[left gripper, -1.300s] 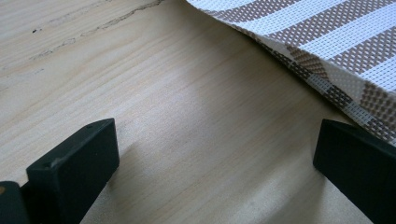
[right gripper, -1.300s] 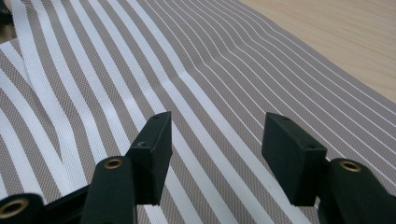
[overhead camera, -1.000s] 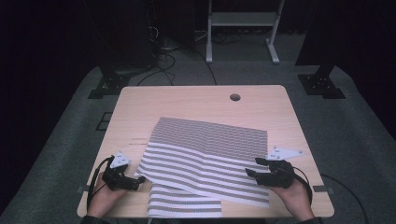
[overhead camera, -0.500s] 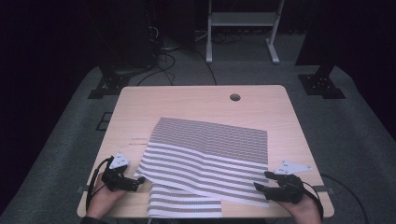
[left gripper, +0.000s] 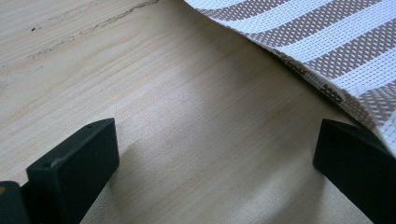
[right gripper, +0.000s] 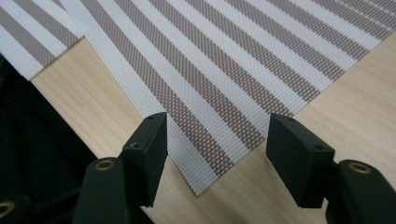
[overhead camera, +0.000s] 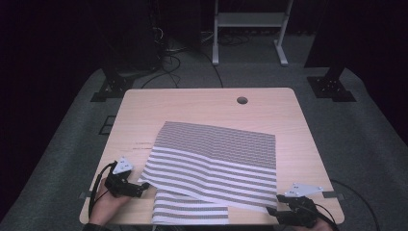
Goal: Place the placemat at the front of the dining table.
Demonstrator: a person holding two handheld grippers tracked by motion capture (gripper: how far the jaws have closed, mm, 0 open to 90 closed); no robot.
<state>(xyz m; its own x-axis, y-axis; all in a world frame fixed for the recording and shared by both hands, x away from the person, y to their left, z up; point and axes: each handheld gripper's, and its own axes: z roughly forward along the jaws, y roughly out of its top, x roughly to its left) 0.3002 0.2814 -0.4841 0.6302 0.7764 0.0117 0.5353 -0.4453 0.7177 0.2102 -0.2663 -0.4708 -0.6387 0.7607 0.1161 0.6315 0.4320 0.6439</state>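
From the high view, the left gripper (overhead camera: 139, 188) lies at the near left of the pale wooden table (overhead camera: 192, 108), its tip at the left edge of the brown-and-white striped woven placemat (overhead camera: 216, 159), which lies partly folded over itself across the table's near half. The right gripper (overhead camera: 272, 211) sits at the near right, by the mat's near right corner. A round hole (overhead camera: 242, 100) pierces the far tabletop; grey carpet (overhead camera: 370, 144) and a white metal stand (overhead camera: 250, 29) lie beyond, in a dark room.

In the left gripper view, the jaws stand wide open over bare wood, holding nothing; the mat's edge drapes at the right jaw, with a tiny dark unreadable mark (left gripper: 334, 95) on it.

In the right gripper view, the jaws stand apart with the mat's corner (right gripper: 205, 184) between them, unpinched.
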